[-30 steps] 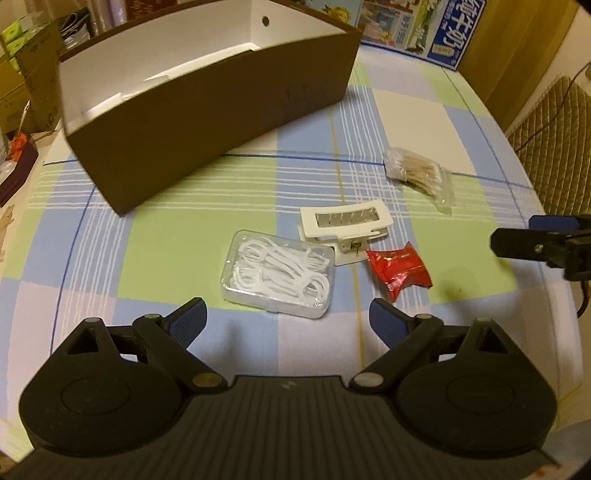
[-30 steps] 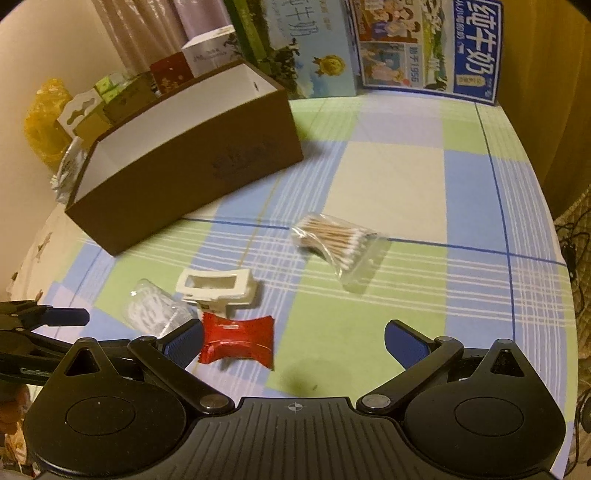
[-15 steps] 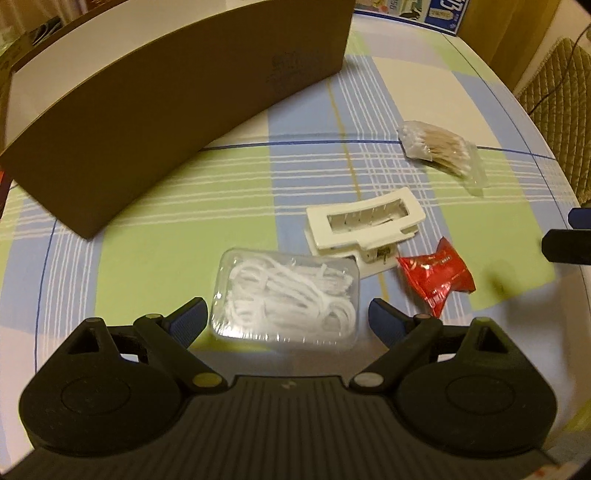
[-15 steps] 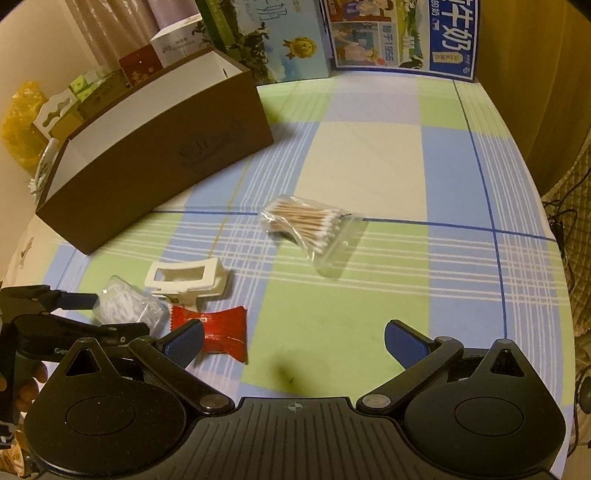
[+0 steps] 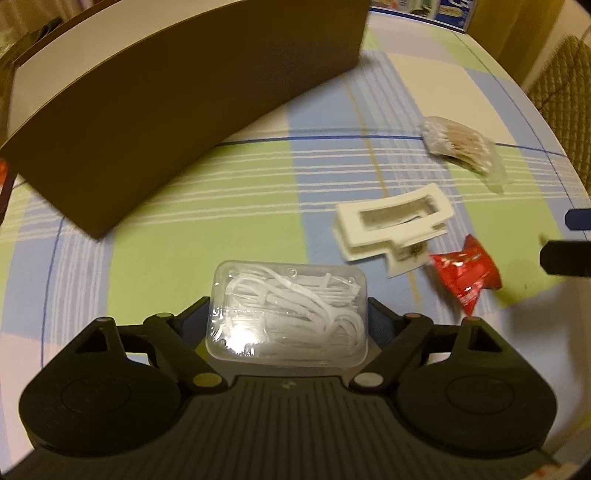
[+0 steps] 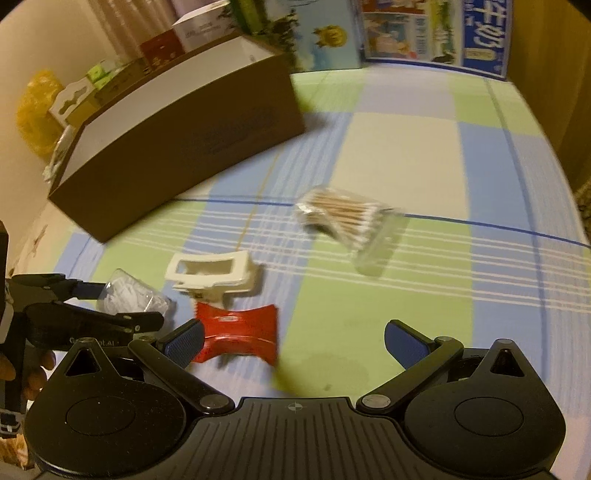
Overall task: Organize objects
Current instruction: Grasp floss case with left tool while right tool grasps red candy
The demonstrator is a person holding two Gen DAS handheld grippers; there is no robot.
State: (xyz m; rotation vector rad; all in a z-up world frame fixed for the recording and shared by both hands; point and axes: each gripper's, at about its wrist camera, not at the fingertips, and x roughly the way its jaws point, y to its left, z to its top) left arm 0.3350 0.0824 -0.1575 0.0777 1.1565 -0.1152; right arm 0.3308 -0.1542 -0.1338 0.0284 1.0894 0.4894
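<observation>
A clear box of white floss picks (image 5: 288,314) lies on the checked tablecloth between the fingers of my left gripper (image 5: 288,306), which have closed in against its two sides. From the right wrist, that gripper (image 6: 122,301) straddles the box (image 6: 129,301). To its right lie a white hair clip (image 5: 391,229), a red packet (image 5: 465,277) and a bag of cotton swabs (image 5: 461,147). My right gripper (image 6: 293,326) hangs open above the cloth, its left finger beside the red packet (image 6: 240,332). The brown open box (image 5: 184,110) stands behind.
Milk cartons (image 6: 432,33) and small boxes line the table's far edge, with a yellow bag (image 6: 33,110) at far left. A woven chair (image 5: 561,92) stands beyond the table's right edge. A hand (image 6: 37,369) holds the left gripper.
My left gripper moved forward and down until the floss box sat between its fingers, which narrowed onto it. My right gripper shifted left and closer to the red packet, still open.
</observation>
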